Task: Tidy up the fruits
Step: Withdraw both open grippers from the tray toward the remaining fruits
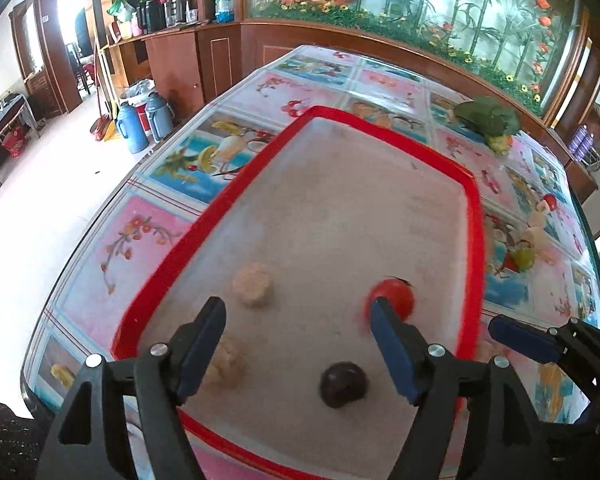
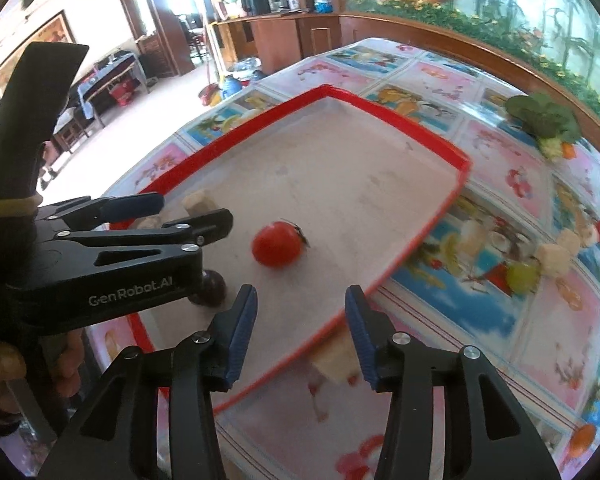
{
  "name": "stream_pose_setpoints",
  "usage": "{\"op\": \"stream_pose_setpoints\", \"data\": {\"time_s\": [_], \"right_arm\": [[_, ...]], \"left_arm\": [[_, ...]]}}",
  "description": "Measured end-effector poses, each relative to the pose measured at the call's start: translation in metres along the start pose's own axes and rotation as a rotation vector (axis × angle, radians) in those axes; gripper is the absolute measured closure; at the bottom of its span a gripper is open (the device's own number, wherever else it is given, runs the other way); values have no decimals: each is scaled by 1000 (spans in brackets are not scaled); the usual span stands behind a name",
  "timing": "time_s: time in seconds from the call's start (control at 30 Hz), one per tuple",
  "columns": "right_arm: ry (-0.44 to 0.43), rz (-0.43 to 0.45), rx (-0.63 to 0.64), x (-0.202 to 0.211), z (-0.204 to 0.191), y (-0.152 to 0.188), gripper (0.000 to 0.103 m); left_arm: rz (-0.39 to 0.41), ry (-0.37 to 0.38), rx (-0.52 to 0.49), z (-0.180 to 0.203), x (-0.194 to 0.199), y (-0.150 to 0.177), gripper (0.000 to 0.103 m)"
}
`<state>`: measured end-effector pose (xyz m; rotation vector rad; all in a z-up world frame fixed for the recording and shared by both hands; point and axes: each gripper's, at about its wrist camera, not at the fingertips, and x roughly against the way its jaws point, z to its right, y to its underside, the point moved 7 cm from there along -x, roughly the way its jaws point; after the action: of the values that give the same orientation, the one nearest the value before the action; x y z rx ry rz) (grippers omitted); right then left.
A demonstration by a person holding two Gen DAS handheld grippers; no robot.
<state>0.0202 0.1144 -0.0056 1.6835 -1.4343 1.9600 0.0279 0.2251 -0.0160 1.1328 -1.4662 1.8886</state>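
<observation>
- Tray [image 1: 474, 216]: I see a bright red rim around a pale grey-white, scuffed floor.
- Tomato [image 1: 394, 296]: glossy red, dark stem.
- Round fruit [image 1: 343, 384] near my left gripper: very dark purple, almost black.
- Two lumps, one [image 1: 253, 284] and another [image 1: 226, 362]: beige, grainy.
- Tablecloth [image 1: 140, 240]: squares of pink blossom branches alternating with blue fruit-and-drink panels, thin plaid lines between.
- Leafy vegetable [image 2: 544, 114]: dark green, pale yellow-green base.
- Grape [image 2: 521, 276] on the cloth: yellow-green.
- Cubes [image 2: 554, 260] beside it: cream.
- Left gripper [image 1: 298, 344] and right gripper [image 2: 300, 334]: black frames, blue pads.
- Cabinets [image 1: 216, 60]: reddish-brown wood.
</observation>
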Motion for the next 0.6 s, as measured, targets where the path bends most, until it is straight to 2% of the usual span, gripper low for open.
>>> {"op": "stream_pose_setpoints", "data": {"time_s": [0.37,0.6], "right_arm": [[17,21,-75,34,38,35,57],[56,22,-150,53,82,66,57]], "left_arm": [[13,51,-66,56,22,14,24],[-2,110,-130,102,33,32,24]]}}
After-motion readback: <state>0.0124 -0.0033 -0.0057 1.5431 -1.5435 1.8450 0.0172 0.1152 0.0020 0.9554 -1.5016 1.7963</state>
